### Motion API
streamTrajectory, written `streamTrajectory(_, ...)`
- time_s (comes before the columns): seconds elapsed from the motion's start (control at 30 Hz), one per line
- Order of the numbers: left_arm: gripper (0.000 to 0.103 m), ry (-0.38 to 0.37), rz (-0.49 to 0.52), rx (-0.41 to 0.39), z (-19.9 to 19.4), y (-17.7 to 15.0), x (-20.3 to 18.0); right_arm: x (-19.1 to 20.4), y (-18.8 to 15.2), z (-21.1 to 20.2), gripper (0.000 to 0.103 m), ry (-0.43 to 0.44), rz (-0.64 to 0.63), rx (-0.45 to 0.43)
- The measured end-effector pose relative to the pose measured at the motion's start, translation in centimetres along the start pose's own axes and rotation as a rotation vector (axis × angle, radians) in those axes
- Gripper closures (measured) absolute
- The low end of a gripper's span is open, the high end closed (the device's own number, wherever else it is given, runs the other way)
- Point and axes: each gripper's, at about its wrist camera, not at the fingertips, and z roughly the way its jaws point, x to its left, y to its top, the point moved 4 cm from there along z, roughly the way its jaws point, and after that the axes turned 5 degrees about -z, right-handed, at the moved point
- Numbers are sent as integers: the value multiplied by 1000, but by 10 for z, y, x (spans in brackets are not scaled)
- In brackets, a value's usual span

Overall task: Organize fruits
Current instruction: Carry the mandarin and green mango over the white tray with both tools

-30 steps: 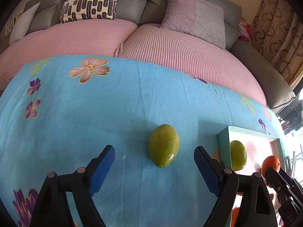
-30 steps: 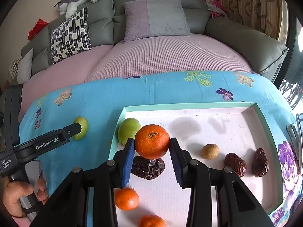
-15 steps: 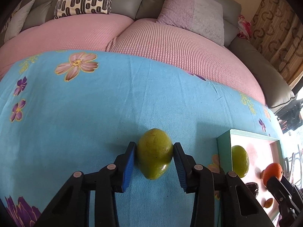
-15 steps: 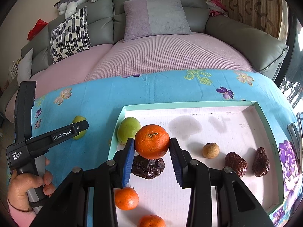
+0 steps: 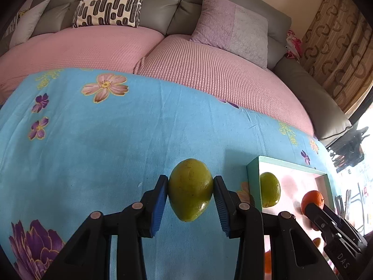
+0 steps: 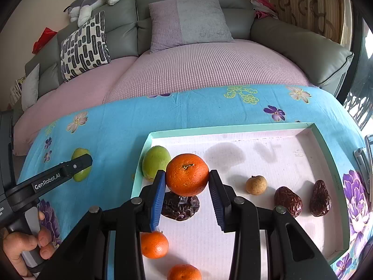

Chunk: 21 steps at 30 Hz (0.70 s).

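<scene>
Left claw (image 5: 190,194) was closed on a green mango (image 5: 190,190), both blue pads pressed to its flanks; skin smooth, yellow-green, faintly speckled, egg-shaped. It sat over the blue floral cloth (image 5: 105,144) on the counter, left of the tray (image 6: 233,129).

Right claw (image 6: 187,187) was clamped on an orange (image 6: 187,175), stem scar up, skin pebbled and glossy, held above a wrinkled dark date (image 6: 180,206) inside the tray.

The tray was shallow, mint-rimmed, with a white ribbed floor. In it lay a second green mango (image 6: 155,161) at the left wall, two small oranges (image 6: 153,245) near the front, a tan round fruit (image 6: 256,185) and two more dates (image 6: 288,201) to the right.

A hand (image 6: 21,249) gripped the left handle.
</scene>
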Motion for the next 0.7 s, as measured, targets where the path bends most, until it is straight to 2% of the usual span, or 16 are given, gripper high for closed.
streamTrajectory(0.43,61,-44,69,-47,-38,-16,-35,-10,0,-6,64,16,29,-10)
streamTrajectory(0.7,61,-100,146,-18,-32,-27,-69,-63,-3,-20,64,-73,142,-41)
